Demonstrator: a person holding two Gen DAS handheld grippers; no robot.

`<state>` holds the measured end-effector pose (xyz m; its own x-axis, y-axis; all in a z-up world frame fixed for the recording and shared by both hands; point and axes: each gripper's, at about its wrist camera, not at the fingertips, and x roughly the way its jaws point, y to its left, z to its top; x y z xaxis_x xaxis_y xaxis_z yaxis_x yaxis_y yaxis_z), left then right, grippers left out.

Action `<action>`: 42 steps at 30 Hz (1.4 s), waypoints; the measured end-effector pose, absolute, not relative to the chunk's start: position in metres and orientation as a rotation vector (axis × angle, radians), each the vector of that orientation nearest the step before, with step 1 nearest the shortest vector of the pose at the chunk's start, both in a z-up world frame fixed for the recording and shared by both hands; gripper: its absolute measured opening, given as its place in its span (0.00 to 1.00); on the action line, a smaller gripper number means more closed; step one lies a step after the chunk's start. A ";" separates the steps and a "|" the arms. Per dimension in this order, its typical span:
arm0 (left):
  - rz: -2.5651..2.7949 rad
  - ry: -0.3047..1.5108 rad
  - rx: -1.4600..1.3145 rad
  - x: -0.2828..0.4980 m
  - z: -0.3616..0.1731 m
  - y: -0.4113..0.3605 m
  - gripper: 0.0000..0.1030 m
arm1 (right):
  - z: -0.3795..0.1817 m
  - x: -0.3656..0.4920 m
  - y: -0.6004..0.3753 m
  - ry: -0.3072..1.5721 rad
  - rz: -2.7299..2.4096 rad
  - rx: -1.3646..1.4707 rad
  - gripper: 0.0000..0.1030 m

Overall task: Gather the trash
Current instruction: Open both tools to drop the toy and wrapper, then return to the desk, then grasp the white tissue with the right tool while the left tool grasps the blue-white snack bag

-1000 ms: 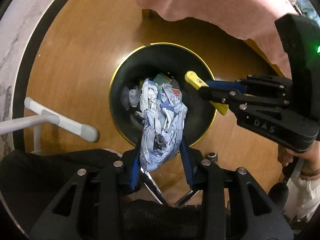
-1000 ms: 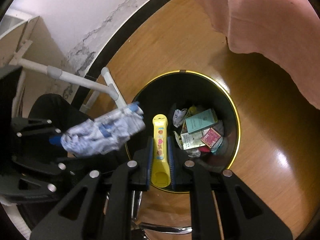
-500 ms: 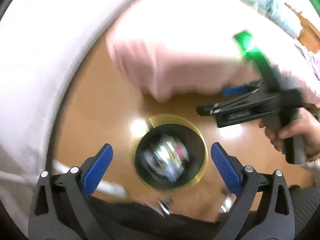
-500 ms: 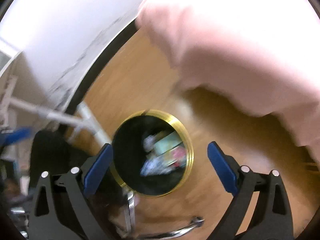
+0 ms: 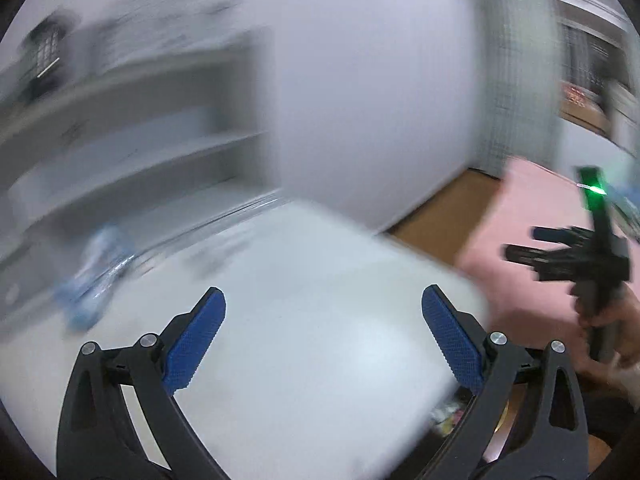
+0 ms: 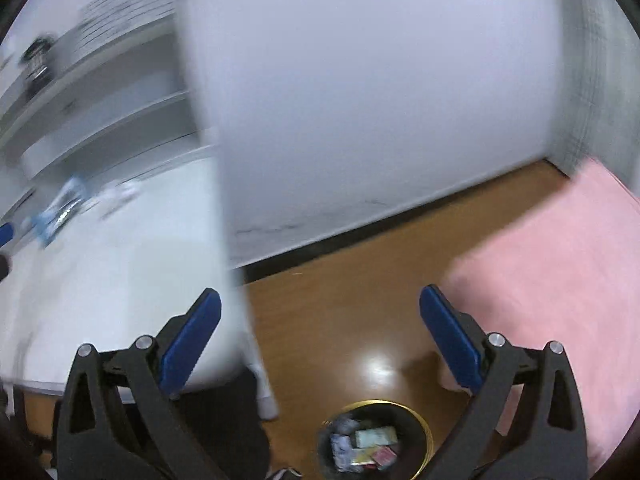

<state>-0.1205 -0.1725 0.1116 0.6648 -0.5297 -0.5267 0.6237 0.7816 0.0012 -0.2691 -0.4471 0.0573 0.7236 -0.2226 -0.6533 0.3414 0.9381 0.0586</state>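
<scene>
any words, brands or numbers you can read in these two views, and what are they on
None can be read.
Packets and cards in the trash bin: printing too small and blurred to read.
Blue-and-white wrapper on the white table, at: smeared by motion blur, no letters can be made out.
Shelf items at upper left: blurred, nothing legible.
Right gripper seen from the left wrist: no legible marking.

Glossy wood floor [image 6: 340, 320], matt white table [image 5: 312, 320], pink cloth bed [image 6: 560, 272], gold-rimmed black bin [image 6: 424, 424] holding paper.

Both grippers emptied, jaws wide — trash now in bin [image 6: 376, 440]; views lifted to white table [image 5: 320, 320].
</scene>
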 end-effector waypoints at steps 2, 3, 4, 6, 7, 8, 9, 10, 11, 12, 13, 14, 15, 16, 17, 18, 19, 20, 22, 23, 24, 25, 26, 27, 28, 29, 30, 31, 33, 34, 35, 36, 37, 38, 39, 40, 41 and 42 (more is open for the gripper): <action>-0.550 0.580 0.145 -0.098 0.106 -0.123 0.93 | 0.059 -0.243 -0.414 0.722 -0.233 0.131 0.93; -0.500 0.602 0.127 -0.088 0.103 -0.099 0.94 | 0.059 -0.229 -0.396 0.735 -0.191 0.102 0.93; -0.436 0.631 0.111 -0.075 0.099 -0.074 0.94 | 0.059 -0.217 -0.380 0.744 -0.154 0.078 0.93; -0.361 0.669 0.096 -0.057 0.095 -0.041 0.94 | 0.060 -0.198 -0.356 0.756 -0.097 0.050 0.93; -0.348 0.682 0.090 -0.049 0.090 -0.030 0.94 | 0.059 -0.187 -0.344 0.764 -0.064 0.040 0.93; -0.337 0.703 0.088 -0.036 0.085 -0.021 0.94 | 0.056 -0.179 -0.336 0.769 -0.045 0.032 0.93; -0.321 0.727 0.089 -0.024 0.081 -0.016 0.94 | 0.053 -0.165 -0.324 0.779 -0.032 0.022 0.93; -0.317 0.749 0.077 -0.011 0.076 -0.011 0.94 | 0.052 -0.153 -0.315 0.791 -0.019 0.013 0.93; -0.321 0.757 0.064 -0.004 0.073 -0.009 0.94 | 0.052 -0.148 -0.306 0.796 -0.006 0.010 0.93; -0.327 0.764 0.049 0.005 0.069 -0.007 0.94 | 0.050 -0.136 -0.301 0.804 0.021 0.013 0.93; -0.336 0.771 0.040 0.015 0.067 -0.008 0.94 | 0.050 -0.127 -0.294 0.808 0.049 0.021 0.93; -0.342 0.775 0.040 0.020 0.065 -0.005 0.94 | 0.048 -0.120 -0.290 0.812 0.084 0.035 0.93; -0.346 0.781 0.047 0.027 0.061 -0.008 0.94 | 0.048 -0.109 -0.286 0.817 0.117 0.054 0.93; -0.351 0.787 0.055 0.037 0.059 -0.010 0.94 | 0.048 -0.097 -0.282 0.820 0.148 0.073 0.93; -0.357 0.793 0.064 0.047 0.057 -0.013 0.94 | 0.048 -0.086 -0.276 0.819 0.167 0.085 0.93; -0.364 0.800 0.073 0.055 0.056 -0.017 0.94 | 0.049 -0.075 -0.273 0.815 0.186 0.092 0.93; -0.369 0.806 0.084 0.063 0.055 -0.020 0.94 | 0.050 -0.064 -0.267 0.812 0.189 0.087 0.91; -0.371 0.811 0.103 0.075 0.054 -0.025 0.94 | 0.052 -0.051 -0.261 0.809 0.189 0.079 0.90; -0.360 0.813 0.134 0.091 0.052 -0.031 0.94 | 0.053 -0.027 -0.253 0.813 0.192 0.073 0.86; -0.358 0.811 0.144 0.098 0.052 -0.033 0.93 | 0.052 -0.016 -0.251 0.820 0.191 0.076 0.85; -0.359 0.809 0.157 0.105 0.053 -0.035 0.94 | 0.051 -0.003 -0.249 0.827 0.189 0.082 0.83; -0.359 0.807 0.168 0.110 0.055 -0.038 0.94 | 0.049 0.008 -0.246 0.834 0.182 0.076 0.80; -0.354 0.805 0.183 0.118 0.056 -0.041 0.93 | 0.048 0.015 -0.245 0.839 0.179 0.068 0.79; -0.350 0.806 0.188 0.125 0.055 -0.043 0.93 | 0.045 0.025 -0.242 0.846 0.176 0.056 0.76; -0.346 0.811 0.193 0.131 0.054 -0.044 0.93 | 0.042 0.034 -0.240 0.856 0.179 0.049 0.73; -0.347 0.824 0.192 0.139 0.053 -0.046 0.93 | 0.038 0.041 -0.240 0.869 0.189 0.051 0.71; -0.353 0.838 0.189 0.145 0.051 -0.048 0.93 | 0.035 0.046 -0.242 0.881 0.191 0.054 0.69; -0.358 0.850 0.188 0.149 0.049 -0.050 0.93 | 0.031 0.052 -0.242 0.894 0.190 0.056 0.68; -0.368 0.873 0.197 0.159 0.043 -0.054 0.79 | 0.026 0.056 -0.245 0.906 0.186 0.056 0.66; -0.372 0.887 0.194 0.162 0.039 -0.055 0.69 | 0.024 0.058 -0.246 0.910 0.183 0.054 0.61; -0.382 0.912 0.179 0.167 0.035 -0.055 0.54 | 0.022 0.059 -0.247 0.914 0.181 0.050 0.56; -0.374 0.916 0.171 0.170 0.032 -0.055 0.51 | 0.020 0.060 -0.249 0.921 0.179 0.049 0.43; -0.373 0.908 0.170 0.170 0.032 -0.055 0.50 | 0.020 0.059 -0.250 0.911 0.172 0.046 0.36; -0.387 0.905 0.161 0.169 0.033 -0.056 0.46 | 0.020 0.059 -0.251 0.911 0.176 0.054 0.36; -0.400 0.901 0.148 0.167 0.034 -0.056 0.40 | 0.020 0.059 -0.251 0.914 0.182 0.060 0.36; -0.408 0.897 0.140 0.166 0.036 -0.056 0.39 | 0.020 0.059 -0.251 0.914 0.186 0.055 0.35; -0.413 0.892 0.135 0.163 0.038 -0.054 0.39 | 0.020 0.058 -0.249 0.913 0.186 0.043 0.35; -0.412 0.881 0.135 0.161 0.041 -0.053 0.38 | 0.021 0.056 -0.247 0.910 0.191 0.036 0.35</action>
